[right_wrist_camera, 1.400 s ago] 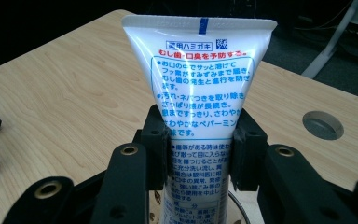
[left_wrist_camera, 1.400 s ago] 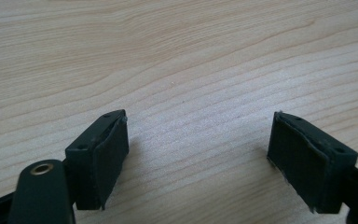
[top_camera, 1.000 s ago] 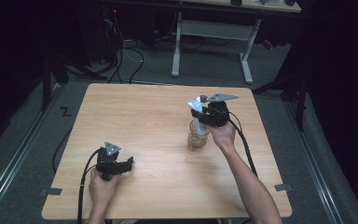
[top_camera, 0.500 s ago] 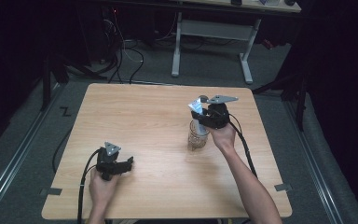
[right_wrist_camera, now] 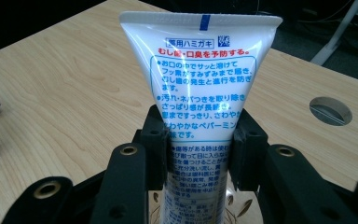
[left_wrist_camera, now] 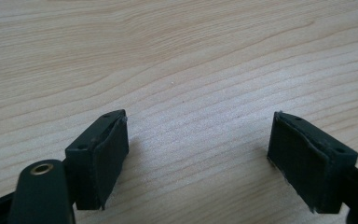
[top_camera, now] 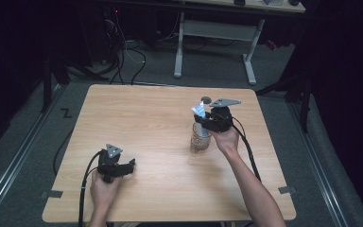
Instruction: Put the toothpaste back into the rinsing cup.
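Pinching the toothpaste tube (right_wrist_camera: 200, 88) at mid-body above a glass cup (top_camera: 200, 138) mid-table, the right gripper (right_wrist_camera: 200, 156) risked denting that light, soft, slick plastic, while the left gripper (left_wrist_camera: 198, 161) rested open and empty on the table (top_camera: 146, 118).

light: wooden surface (top_camera: 151, 123) evenly lit from above, surrounding room dark | shadows: soft, short beside the left gripper's jaws | glare: white highlights on the glossy tube (right_wrist_camera: 200, 70) | focus: high view soft and grainy; gripper views sharp on wood grain, nearest black parts slightly blurred
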`<control>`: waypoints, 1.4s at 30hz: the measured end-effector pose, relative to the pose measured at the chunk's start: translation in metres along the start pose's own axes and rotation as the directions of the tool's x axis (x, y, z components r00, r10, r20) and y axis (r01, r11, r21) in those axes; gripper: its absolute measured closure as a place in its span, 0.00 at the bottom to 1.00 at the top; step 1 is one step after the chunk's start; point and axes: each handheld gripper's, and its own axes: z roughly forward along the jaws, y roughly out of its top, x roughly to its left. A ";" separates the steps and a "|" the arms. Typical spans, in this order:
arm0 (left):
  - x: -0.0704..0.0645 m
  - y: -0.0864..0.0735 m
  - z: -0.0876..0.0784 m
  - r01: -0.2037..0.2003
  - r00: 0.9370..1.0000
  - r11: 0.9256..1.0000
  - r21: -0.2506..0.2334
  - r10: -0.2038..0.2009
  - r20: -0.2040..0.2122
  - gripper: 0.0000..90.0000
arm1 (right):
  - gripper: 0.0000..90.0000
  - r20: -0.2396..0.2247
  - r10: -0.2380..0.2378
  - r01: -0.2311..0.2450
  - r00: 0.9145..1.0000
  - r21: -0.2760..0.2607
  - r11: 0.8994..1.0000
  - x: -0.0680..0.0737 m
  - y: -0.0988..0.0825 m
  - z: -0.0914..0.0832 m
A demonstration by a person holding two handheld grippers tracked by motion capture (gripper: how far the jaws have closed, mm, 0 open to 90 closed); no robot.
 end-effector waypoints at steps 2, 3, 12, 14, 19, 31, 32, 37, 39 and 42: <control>0.000 0.000 0.000 0.001 1.000 1.000 -0.001 -0.001 0.000 0.22 | 0.71 -0.001 0.000 0.000 1.000 0.000 1.000 0.000 0.000 0.000; 0.000 0.000 0.000 0.001 1.000 1.000 -0.001 -0.001 0.000 0.22 | 0.71 -0.001 -0.001 0.001 1.000 0.002 1.000 0.000 0.000 0.000; 0.000 0.000 0.000 0.000 1.000 1.000 0.000 0.000 0.000 0.22 | 0.71 0.000 -0.013 0.013 1.000 0.015 1.000 0.001 -0.002 0.001; 0.000 0.000 0.000 0.000 1.000 1.000 0.000 0.000 0.000 0.22 | 0.71 0.001 -0.012 0.012 1.000 0.020 1.000 0.002 -0.003 0.002; 0.000 0.000 0.000 0.001 1.000 1.000 -0.001 -0.001 0.000 0.22 | 0.71 0.001 -0.012 0.012 1.000 0.019 1.000 0.002 -0.004 0.003; 0.000 0.000 0.000 0.001 1.000 1.000 -0.001 -0.001 0.000 0.22 | 0.70 0.000 -0.017 0.017 1.000 0.031 0.999 0.002 -0.006 0.004; 0.000 0.000 0.000 0.001 1.000 1.000 -0.001 -0.001 0.000 0.22 | 0.70 -0.001 -0.016 0.016 1.000 0.032 0.999 0.002 -0.006 0.004; 0.000 0.000 0.000 0.000 1.000 1.000 0.000 0.000 0.000 0.22 | 0.70 0.007 -0.025 0.025 1.000 0.037 0.999 0.003 -0.008 0.004; 0.000 0.000 0.000 0.001 1.000 1.000 -0.001 -0.001 0.000 0.22 | 0.70 0.008 -0.026 0.025 1.000 0.034 0.999 0.003 -0.009 0.003; 0.000 0.000 0.000 0.001 1.000 1.000 -0.001 -0.001 0.000 0.22 | 0.70 0.006 -0.020 0.019 1.000 0.039 0.999 0.002 -0.012 0.003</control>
